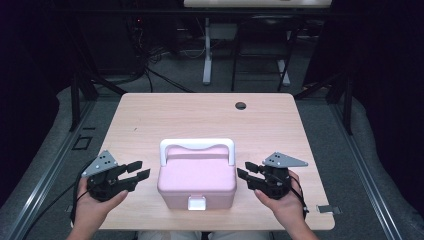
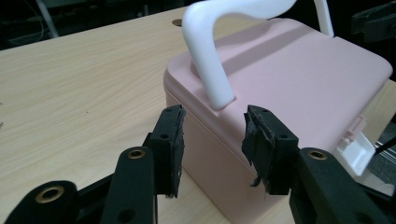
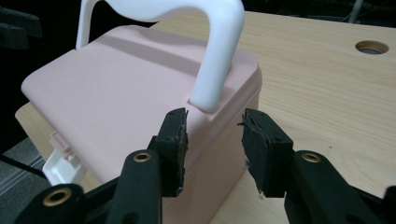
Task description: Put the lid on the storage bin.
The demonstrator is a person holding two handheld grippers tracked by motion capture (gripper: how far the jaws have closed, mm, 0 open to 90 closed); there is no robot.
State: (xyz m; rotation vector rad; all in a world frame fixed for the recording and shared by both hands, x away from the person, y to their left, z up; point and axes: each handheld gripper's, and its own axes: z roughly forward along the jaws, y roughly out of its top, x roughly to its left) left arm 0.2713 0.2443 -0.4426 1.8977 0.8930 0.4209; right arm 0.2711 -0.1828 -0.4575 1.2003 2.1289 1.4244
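Two tongs are flanking the pink box [image 1: 197, 181] in the high view, left tongs [image 1: 141, 170] and right tongs [image 1: 242, 170] both parted, gripping nothing, with the box sitting near the front edge of the surface [image 1: 150, 115]. Left gripper view is showing pads [image 2: 173, 135] open just beside the box wall. Right gripper view, same deal. Looks like rigid, smooth plastic, probably light; I'd be grabbing the white handle [image 3: 219, 51].
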